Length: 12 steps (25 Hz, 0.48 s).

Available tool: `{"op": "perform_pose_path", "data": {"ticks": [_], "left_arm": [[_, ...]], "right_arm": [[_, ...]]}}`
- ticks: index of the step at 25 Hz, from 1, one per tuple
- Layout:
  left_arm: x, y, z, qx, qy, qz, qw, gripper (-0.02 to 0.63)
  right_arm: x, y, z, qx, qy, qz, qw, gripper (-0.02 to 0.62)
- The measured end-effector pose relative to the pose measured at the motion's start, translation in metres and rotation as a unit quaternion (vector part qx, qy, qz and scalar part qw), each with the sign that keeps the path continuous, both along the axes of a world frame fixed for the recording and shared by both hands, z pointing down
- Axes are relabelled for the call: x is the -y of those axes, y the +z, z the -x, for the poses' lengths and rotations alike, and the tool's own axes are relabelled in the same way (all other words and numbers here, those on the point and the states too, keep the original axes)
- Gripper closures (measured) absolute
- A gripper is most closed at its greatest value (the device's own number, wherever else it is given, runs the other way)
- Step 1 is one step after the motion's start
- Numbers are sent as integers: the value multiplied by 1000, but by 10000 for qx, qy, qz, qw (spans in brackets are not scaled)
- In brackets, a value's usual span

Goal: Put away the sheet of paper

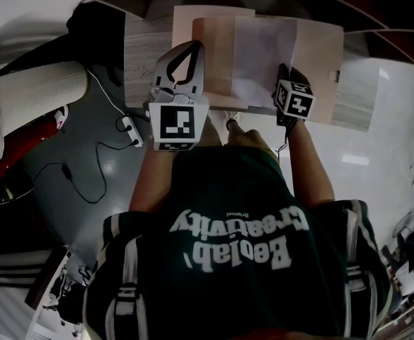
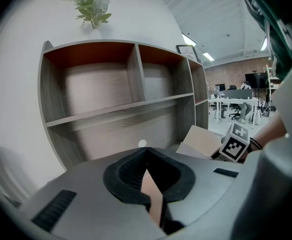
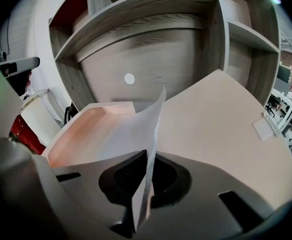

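White paper (image 3: 128,126), pinched by the right gripper (image 3: 146,159), extends forward over the folder (image 3: 210,119) (left gripper (image 2: 146,151) clamps its edge).

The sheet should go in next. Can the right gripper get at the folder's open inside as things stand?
Probably yes. The right gripper pinches the sheet of paper just over the open folder, whose edge the left gripper grips; nothing shows between them.

An open-plan office is shown. White desks (image 2: 234,100) and office chairs (image 2: 245,113) are seen beyond a wooden shelf unit (image 2: 118,116), under ceiling strip lights (image 2: 208,57).
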<state>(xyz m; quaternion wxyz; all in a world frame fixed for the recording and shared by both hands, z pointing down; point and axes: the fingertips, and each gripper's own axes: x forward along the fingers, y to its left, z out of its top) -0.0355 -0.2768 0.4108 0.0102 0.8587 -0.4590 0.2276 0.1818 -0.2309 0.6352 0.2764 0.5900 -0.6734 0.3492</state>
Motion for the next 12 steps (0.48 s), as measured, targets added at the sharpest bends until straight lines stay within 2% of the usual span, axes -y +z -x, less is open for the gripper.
{"op": "perform_pose_path", "data": {"ticks": [12], "left_arm": [[3,12,37,62,-248,133,9996,588]], "right_arm": [[16,18,54,316,-351,203,9987,560]]}}
